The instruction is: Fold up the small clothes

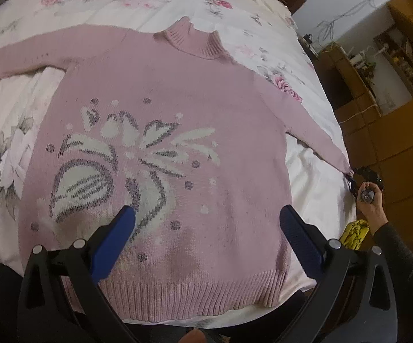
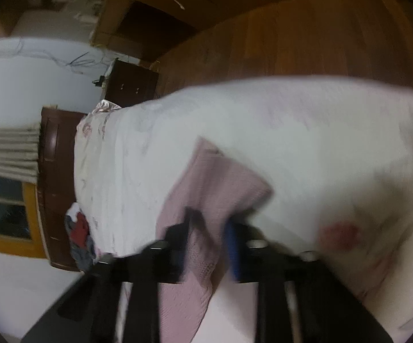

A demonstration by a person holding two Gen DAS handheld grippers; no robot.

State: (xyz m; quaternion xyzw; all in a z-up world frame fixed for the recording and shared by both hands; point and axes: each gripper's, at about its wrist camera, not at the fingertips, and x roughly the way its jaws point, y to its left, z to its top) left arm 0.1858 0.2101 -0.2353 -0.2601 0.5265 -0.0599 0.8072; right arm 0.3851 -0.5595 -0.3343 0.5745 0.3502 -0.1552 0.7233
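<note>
my left gripper (image 1: 206,220) hangs spread wide over the hem | my right gripper (image 2: 209,228) pinches the sleeve cuff (image 2: 206,194) (that view is blurred) | pink sweater (image 1: 160,143) lies flat, front up, on the floral bedspread (image 1: 263,8), sleeves spread

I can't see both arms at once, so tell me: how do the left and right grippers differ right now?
The left gripper hovers over the sweater body near the hem, fingers spread wide and empty. The right gripper is at the bed edge, fingers closed on the sleeve cuff. The left view is sharp; the right view is blurred. Both have blue pads on black frames.
</note>
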